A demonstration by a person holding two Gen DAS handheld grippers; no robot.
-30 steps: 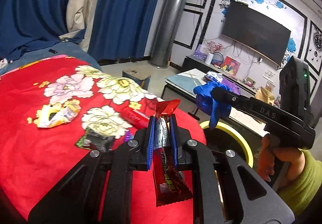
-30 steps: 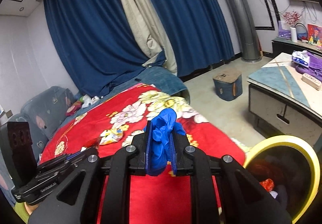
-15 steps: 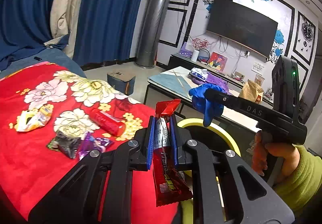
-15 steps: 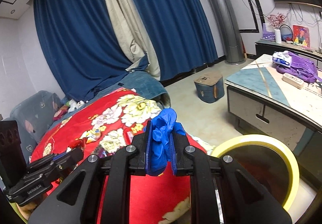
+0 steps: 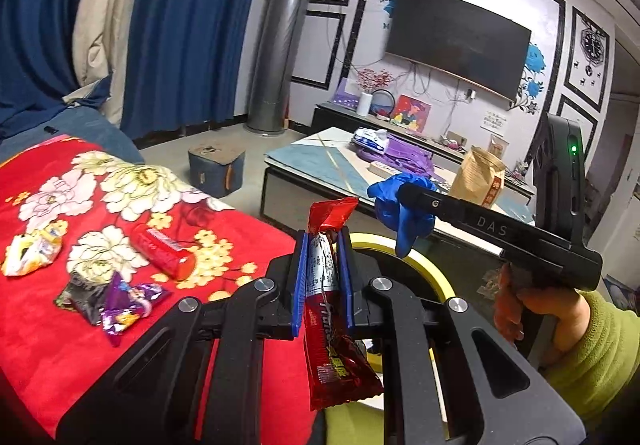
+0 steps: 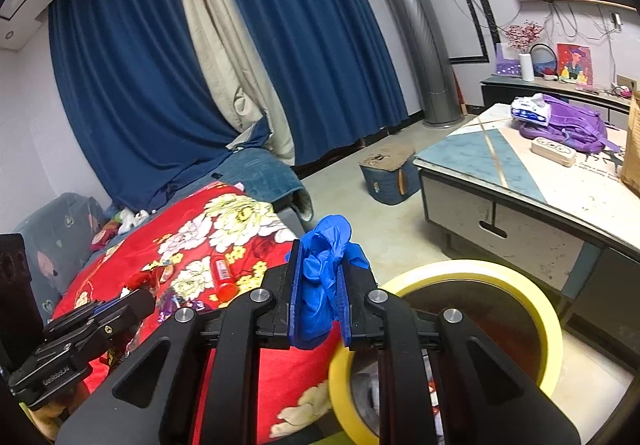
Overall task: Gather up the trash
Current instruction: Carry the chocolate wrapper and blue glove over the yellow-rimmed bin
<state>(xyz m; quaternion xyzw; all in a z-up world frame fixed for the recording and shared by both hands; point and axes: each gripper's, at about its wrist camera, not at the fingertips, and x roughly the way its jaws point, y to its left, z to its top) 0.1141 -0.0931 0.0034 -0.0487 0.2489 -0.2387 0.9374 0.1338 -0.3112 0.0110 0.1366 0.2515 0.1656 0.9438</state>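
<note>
My left gripper [image 5: 323,241] is shut on a red snack wrapper [image 5: 332,345] that hangs down between the pads. My right gripper [image 6: 320,249] is shut on a crumpled blue glove [image 6: 322,277]; the glove also shows in the left wrist view [image 5: 402,211]. Both hang near the yellow-rimmed bin [image 6: 476,271], whose rim sits behind the left gripper [image 5: 420,261]. On the red floral blanket [image 5: 40,345] lie a red tube [image 5: 162,251], a purple wrapper [image 5: 124,303], a dark wrapper [image 5: 80,297] and a yellow-white wrapper [image 5: 30,253].
A low table [image 6: 500,181] stands right of the bin with a purple bag [image 6: 568,125], a tissue pack [image 6: 530,109] and a brown paper bag [image 5: 476,177]. A small blue box [image 6: 390,173] sits on the floor. Blue curtains [image 6: 160,65] hang behind.
Both grippers have swung right from over the blanket toward the bin, each still holding its item. The bin rim now lies closer under the right gripper.
</note>
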